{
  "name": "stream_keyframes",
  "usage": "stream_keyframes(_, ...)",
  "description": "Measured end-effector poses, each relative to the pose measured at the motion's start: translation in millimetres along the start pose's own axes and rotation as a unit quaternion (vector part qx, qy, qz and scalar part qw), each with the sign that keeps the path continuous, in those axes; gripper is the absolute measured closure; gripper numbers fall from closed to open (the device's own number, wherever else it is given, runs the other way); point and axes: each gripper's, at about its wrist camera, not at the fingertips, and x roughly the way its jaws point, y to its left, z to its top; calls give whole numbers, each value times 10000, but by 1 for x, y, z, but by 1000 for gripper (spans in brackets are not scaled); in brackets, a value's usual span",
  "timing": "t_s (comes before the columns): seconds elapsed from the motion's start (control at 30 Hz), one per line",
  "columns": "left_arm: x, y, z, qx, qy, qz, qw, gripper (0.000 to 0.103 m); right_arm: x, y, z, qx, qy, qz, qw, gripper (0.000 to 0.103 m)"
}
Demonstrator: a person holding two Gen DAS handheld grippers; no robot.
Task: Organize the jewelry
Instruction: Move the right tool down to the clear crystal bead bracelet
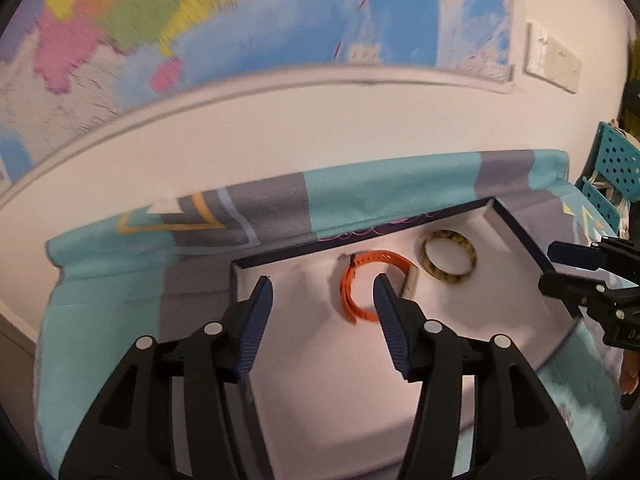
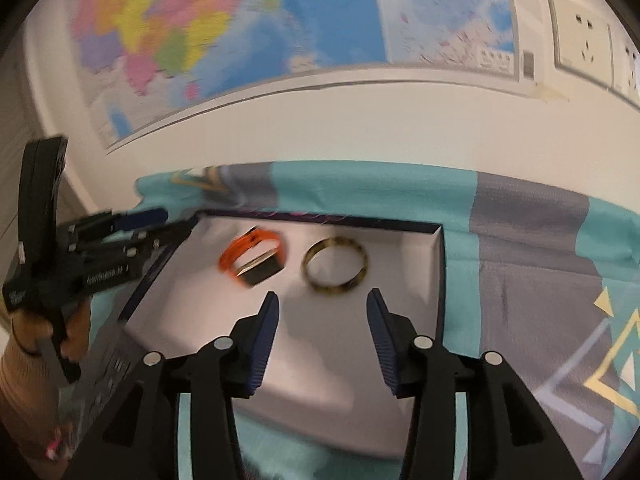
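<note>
Shallow white tray (image 1: 500, 292) with dark rim sits on a counter draped in a teal-and-grey patterned cloth (image 1: 380, 192); wall map (image 1: 200, 20) above, blurred; wall sockets (image 2: 584, 44) to the right of the map; teal perforated baskets (image 1: 616, 160) at the right edge of the left wrist view.

Two pieces lie inside the tray toward its far wall: an orange strap watch (image 1: 360, 288) curled on its side, pale case at one end; a mottled yellow-brown bangle (image 1: 450, 256) lying flat just beside it, apart or barely touching, cannot tell which.

Left claw (image 1: 323, 296): jaws spread wide, holding nothing; poised over the tray's left portion; the orange strap watch lies just ahead of and against the line of the right-hand finger, whose tip overlaps the strap loop in view; whether it touches, cannot tell; the bangle is further off, beyond that finger to the right.

Right claw (image 2: 323, 306): jaws wide, empty; over the near middle of the tray; the bangle (image 2: 335, 266) lies just ahead, roughly centred between the fingertips but beyond them; the watch (image 2: 254, 264) ahead and left of the left-hand finger, motion-blurred.

Each claw shows in the other's view, at the tray's side edges; a hand (image 2: 74, 332) grips the left tool's handle.
</note>
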Motion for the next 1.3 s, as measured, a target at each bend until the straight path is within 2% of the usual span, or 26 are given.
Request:
stream_keyframes(0.1,-25,-4,-16,66,-130,-90,9999,47,-17,9,-19,-227,14,148,9996,58)
stream_keyframes(0.27,-56,-10,-48,118,-175,-345,9992,44,-34,19,-54,-412,136,158,9989,58)
stream_keyframes(0.57,-77,-9,-103,-44,6,-406,9992,43,-49,32,-102,-548,334,148,9978,58)
stream_keyframes(0.67,-79,-11,-116,-11,56,-306,9995,42,-54,40,-113,-614,361,200,9973,58)
stream_keyframes(1.03,-86,-17,-143,-111,163,-297,9994,39,-45,40,-122,-501,444,104,9977,60)
stream_keyframes(1.23,-86,-18,-148,-198,204,-351,9990,39,-38,38,-114,-488,431,112,9978,68)
stream_keyframes(1.3,-86,-20,-149,-198,227,-385,9988,39,-34,40,-114,-576,483,115,9971,75)
